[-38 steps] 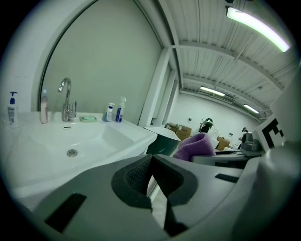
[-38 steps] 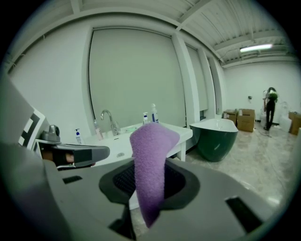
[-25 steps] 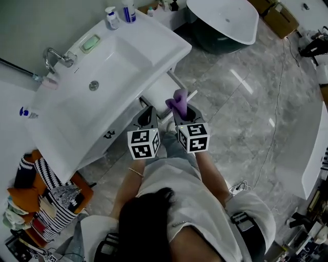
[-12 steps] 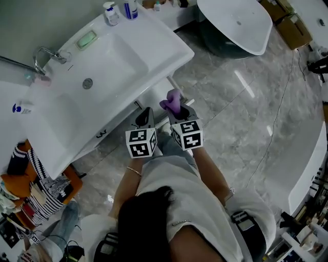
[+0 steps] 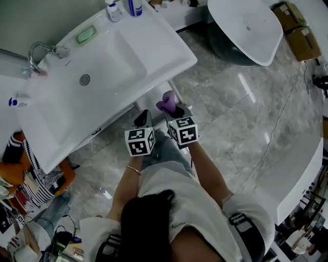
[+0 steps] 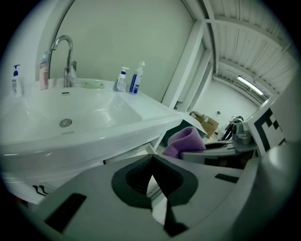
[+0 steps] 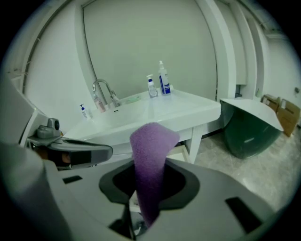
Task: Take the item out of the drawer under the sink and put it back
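A purple cloth point(image 5: 166, 101) point(image 7: 150, 160) stands up out of my right gripper point(image 5: 177, 109), which is shut on its lower end. It hangs in the air just in front of the white sink point(image 5: 148, 51), above the open white drawer point(image 5: 152, 98) below the basin. My left gripper point(image 5: 145, 117) point(image 6: 151, 162) is held close beside the right one, on its left, with its jaws together and nothing between them. From the left gripper view, the cloth point(image 6: 186, 141) shows to the right, sticking out of the other gripper.
A faucet point(image 5: 38, 51), a green soap point(image 5: 86, 35) and pump bottles point(image 5: 134, 6) stand along the sink's back. A white tub point(image 5: 246, 25) and cardboard boxes point(image 5: 297, 30) lie beyond on the marble floor. Striped bags point(image 5: 36, 184) sit at the left.
The head view has drifted, so the sink and both grippers sit a little higher and further left. The right gripper keeps its hold on the cloth; the left stays beside it.
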Demonstrator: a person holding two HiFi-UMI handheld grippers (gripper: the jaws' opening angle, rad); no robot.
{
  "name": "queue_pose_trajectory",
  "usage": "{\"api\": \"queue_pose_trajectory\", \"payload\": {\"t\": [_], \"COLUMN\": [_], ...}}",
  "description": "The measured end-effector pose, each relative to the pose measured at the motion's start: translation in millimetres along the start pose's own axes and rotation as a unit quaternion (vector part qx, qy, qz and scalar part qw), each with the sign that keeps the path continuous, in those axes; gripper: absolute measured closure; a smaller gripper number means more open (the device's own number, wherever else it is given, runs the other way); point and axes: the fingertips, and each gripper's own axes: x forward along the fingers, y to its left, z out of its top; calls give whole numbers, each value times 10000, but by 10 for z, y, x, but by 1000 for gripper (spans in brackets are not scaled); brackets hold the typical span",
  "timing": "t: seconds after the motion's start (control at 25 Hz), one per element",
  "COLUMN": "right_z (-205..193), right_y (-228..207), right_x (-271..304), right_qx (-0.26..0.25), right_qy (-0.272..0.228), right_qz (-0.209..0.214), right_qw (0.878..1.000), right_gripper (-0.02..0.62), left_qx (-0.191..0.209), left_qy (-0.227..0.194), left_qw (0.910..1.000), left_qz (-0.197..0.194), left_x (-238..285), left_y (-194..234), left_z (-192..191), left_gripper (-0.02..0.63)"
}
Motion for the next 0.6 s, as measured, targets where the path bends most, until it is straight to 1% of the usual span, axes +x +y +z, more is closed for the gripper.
{"api": "queue_pose_trajectory", "payload": {"t": [0.16,0.32,0.44,0.6], "right_z": [-164,-241,-289,-370], "right_y": [-91,-79,-130,-233], "right_x": [255,500,716,948], "right_qx": [127,290,388,405], "right_qy": [272,331,401,488], "right_qz": [27,171,123,54], "right_qw": [9995,9989,9984,9980], "right_gripper": [485,485,485,485], "left_qx": [-83,36,-36,-125], "left_qy": [123,332,437,664], "left_qw": [9999,9994,9990,9977], "left_qz": [-35,-22,-33,12], "left_x": [218,427,594,806], "left_y": [62,147,216,328], "left_z": [-98,-220,-286,-490], "left_gripper": [603,603,603,603]}}
